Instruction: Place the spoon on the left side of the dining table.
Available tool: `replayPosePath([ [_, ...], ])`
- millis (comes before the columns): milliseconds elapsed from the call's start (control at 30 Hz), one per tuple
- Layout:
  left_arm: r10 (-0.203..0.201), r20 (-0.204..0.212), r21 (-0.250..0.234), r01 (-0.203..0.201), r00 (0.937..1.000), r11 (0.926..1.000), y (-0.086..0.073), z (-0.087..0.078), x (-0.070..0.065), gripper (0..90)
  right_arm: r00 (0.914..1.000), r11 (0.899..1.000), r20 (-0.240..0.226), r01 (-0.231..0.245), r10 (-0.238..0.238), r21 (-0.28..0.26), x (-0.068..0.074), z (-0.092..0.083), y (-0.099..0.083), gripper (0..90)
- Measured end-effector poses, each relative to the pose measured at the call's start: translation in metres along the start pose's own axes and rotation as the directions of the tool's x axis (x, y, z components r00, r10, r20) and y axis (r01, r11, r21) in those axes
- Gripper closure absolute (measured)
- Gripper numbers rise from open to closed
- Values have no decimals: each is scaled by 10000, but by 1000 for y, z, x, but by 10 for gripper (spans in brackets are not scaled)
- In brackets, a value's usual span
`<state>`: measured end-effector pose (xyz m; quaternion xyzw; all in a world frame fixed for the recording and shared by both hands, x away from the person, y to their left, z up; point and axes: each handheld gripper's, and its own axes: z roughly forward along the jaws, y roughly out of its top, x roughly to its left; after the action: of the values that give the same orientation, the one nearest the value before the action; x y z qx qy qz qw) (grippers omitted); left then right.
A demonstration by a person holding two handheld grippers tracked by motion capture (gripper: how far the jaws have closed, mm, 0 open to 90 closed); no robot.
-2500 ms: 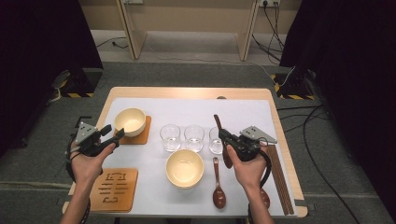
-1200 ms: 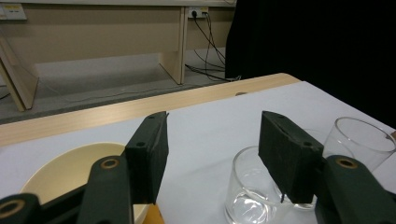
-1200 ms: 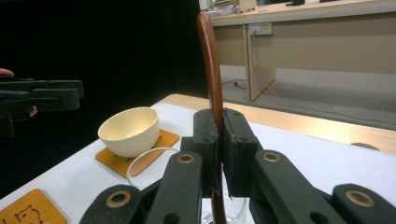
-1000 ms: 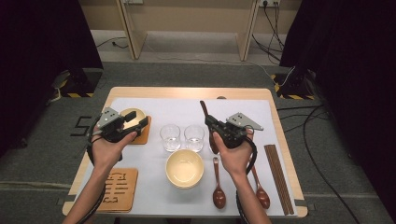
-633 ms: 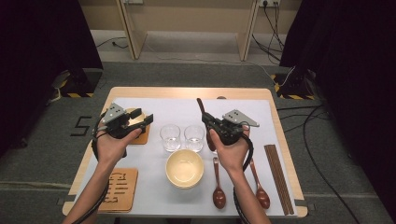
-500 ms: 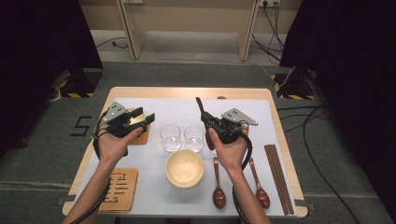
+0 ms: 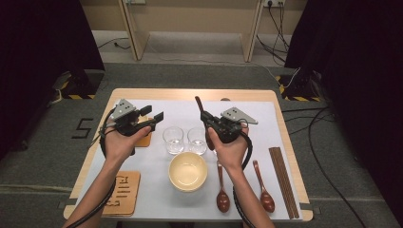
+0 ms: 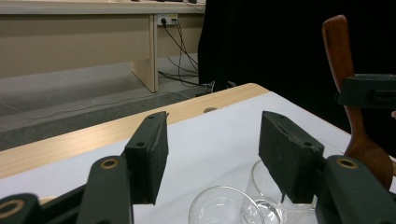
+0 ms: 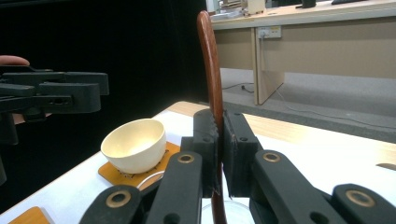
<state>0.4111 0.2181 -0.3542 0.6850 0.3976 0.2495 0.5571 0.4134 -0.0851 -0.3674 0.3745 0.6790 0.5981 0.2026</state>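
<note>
My right gripper is shut on the handle of a dark wooden spoon, which it holds above the white mat behind two glasses. In the right gripper view the jaws pinch the spoon handle, which rises upright. My left gripper hovers open over the far left coaster, with nothing between its fingers. In the left gripper view its open jaws frame the glasses, and the held spoon stands at the right.
A cream bowl sits at the mat's centre front, and another cream bowl stands on an orange coaster. Two wooden spoons and chopsticks lie at the right. A second coaster lies at the front left.
The left gripper has moved right and away from the person, rising over the far left coaster. The right gripper holds the spoon raised, shifted slightly left.
</note>
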Motion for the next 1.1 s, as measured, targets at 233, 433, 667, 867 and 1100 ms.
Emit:
replayPosePath([
  [233, 127, 110, -77, -126, 9999, 9999, 4, 4, -6, 421, 10000, 10000, -28, 25, -25, 40, 3, 5, 2, 851],
  [433, 132, 277, -124, -128, 9995, 9998, 7, 7, -9, 422, 9999, 10000, -71, 74, -74, 57, 5, 8, 3, 851],
  [667, 113, 444, -168, -106, 9990, 9998, 11, 10, -13, 422, 9999, 9999, -90, 84, -84, 79, 7, 12, 2, 851],
  [867, 9, 612, -200, 4, 9981, 9998, 15, 14, -15, 424, 9998, 9999, -141, 119, -118, 103, 9, 15, 1, 851],
  [1100, -211, 927, -229, 233, 9955, 9995, 21, 20, -18, 430, 9998, 9998, -190, 106, -103, 150, 11, 17, 0, 851],
])
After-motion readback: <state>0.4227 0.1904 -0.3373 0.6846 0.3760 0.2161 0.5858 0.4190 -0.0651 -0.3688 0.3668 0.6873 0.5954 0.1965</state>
